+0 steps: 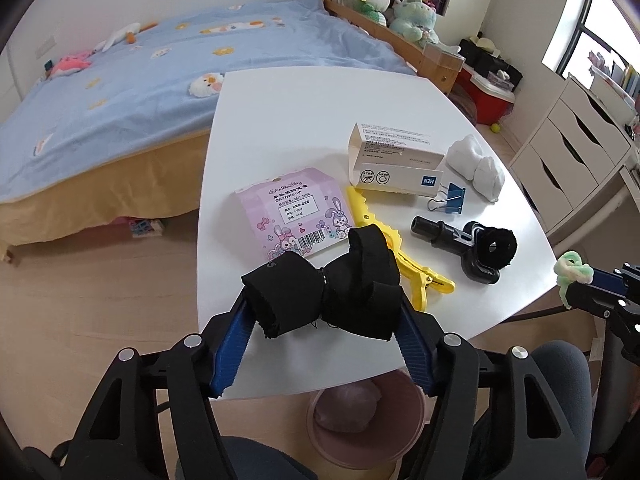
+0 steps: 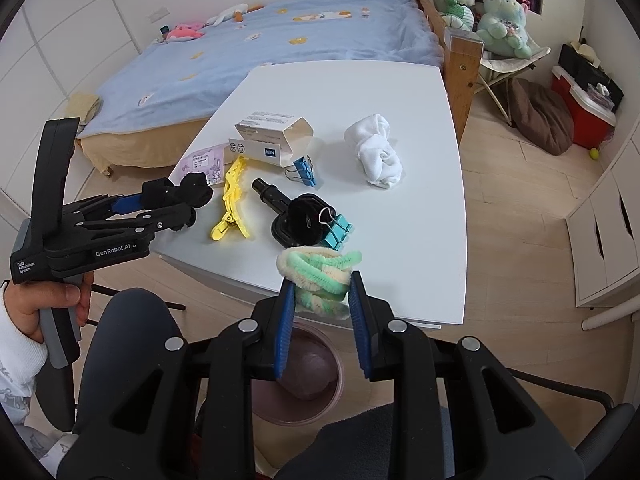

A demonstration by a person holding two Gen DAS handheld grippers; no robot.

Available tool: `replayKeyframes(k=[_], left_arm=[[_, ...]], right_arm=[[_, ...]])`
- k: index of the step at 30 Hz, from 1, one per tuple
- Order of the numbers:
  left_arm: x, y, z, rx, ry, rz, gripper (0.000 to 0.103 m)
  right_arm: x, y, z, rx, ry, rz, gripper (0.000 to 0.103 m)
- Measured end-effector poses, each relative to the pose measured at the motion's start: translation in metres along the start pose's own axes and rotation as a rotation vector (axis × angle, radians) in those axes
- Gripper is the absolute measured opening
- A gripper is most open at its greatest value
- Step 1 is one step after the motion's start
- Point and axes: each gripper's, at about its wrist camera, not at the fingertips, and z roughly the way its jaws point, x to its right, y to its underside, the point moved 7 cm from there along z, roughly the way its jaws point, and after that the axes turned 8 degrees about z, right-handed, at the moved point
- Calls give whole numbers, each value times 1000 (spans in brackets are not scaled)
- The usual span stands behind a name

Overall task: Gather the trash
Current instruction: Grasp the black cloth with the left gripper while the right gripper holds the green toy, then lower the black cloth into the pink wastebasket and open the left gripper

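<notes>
My left gripper (image 1: 324,304) is shut on a black cloth bundle (image 1: 324,284), held above the near edge of the white table (image 1: 280,120); it also shows in the right wrist view (image 2: 188,196). My right gripper (image 2: 320,284) is shut on a green and cream fuzzy loop (image 2: 316,272), held over the table's near edge. A pink bin (image 2: 304,372) with a crumpled wad inside stands on the floor below both grippers. On the table lie a pink card packet (image 1: 292,212), a white carton (image 1: 394,164) and a white cloth wad (image 2: 376,152).
Also on the table are a yellow clip (image 1: 384,240), a black plastic holder (image 1: 468,244) and blue binder clips (image 2: 304,172). A bed with a blue cover (image 1: 140,80) stands behind the table. White drawers (image 1: 568,152) stand at the right. My dark-clothed knees (image 2: 132,344) are below.
</notes>
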Motion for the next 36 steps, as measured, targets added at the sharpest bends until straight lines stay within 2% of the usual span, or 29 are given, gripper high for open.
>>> replayKeyframes(k=[9, 20, 27, 36], left_arm=[[8, 1, -35, 63, 27, 65, 62], [47, 15, -80, 123, 106, 182, 62], [68, 39, -92, 112, 154, 231, 62], [88, 66, -88, 70, 199, 276, 63]], right_arm=[[-13, -1, -18, 32, -9, -30, 27], [-36, 7, -46, 68, -36, -76, 27], [-47, 24, -59, 69, -55, -94, 27], [-47, 45, -66, 52, -69, -78, 28]])
